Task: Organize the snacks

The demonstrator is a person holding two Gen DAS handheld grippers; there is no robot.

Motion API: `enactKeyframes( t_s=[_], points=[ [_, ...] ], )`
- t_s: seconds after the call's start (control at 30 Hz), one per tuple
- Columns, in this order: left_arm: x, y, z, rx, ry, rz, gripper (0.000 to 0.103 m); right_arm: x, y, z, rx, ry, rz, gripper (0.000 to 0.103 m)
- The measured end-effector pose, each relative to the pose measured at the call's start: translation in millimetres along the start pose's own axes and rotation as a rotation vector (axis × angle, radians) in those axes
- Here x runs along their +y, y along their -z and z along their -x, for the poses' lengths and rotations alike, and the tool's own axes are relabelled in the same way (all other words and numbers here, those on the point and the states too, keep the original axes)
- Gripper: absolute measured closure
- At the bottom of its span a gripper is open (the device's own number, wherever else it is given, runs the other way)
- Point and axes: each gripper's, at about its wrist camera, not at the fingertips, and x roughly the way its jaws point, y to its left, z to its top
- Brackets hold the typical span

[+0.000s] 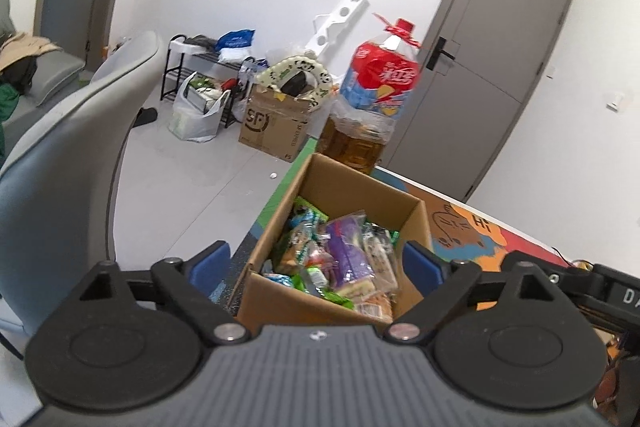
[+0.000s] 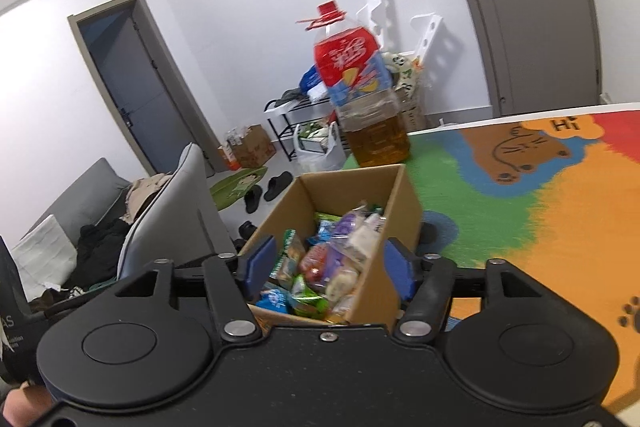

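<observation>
Both tongs point down at an open cardboard box [image 1: 340, 187] on the colourful surface [image 2: 540, 219]. The left tongs [image 1: 316, 265] stand wide apart and grip nothing; their blue pads [image 1: 210, 265] flank the near end of the box without touching it. The right tongs [image 2: 328, 269] are partly spread and also hold nothing, with one pad [image 2: 260, 263] outside the box's left wall and the other outside its right wall. Just ahead of both tongs, inside the box, lies a heap of wrapped snacks [image 1: 340, 259], among them a purple packet [image 1: 350, 251] and green wrappers. Beyond the box, further along the line of the tongs, a big oil bottle [image 1: 372, 99] with a red label and cap stands upright on the surface. A grey chair [image 1: 60, 167] sits left of the left tongs.
</observation>
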Motion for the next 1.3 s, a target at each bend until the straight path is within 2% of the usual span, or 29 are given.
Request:
enactKeyframes(
  t_s=[0.33, 0.63, 0.87, 1.3],
  points=[
    [-33, 7, 18, 0.018, 0.007, -0.125, 0.004, -23, 0, 52, -0.049, 0.041, -0.001, 0.013],
    [-57, 13, 45, 0.024, 0.017, -0.237, 0.003, -33, 6, 84, -0.074, 0.070, 0.007, 0.001],
    [-59, 19, 63, 0.033, 0.023, -0.298, 0.000, -28, 9, 101, -0.077, 0.085, 0.034, 0.000],
    [-44, 34, 90, 0.018, -0.008, -0.308, 0.000, -14, 34, 119, -0.069, 0.093, 0.092, 0.000]
  ],
)
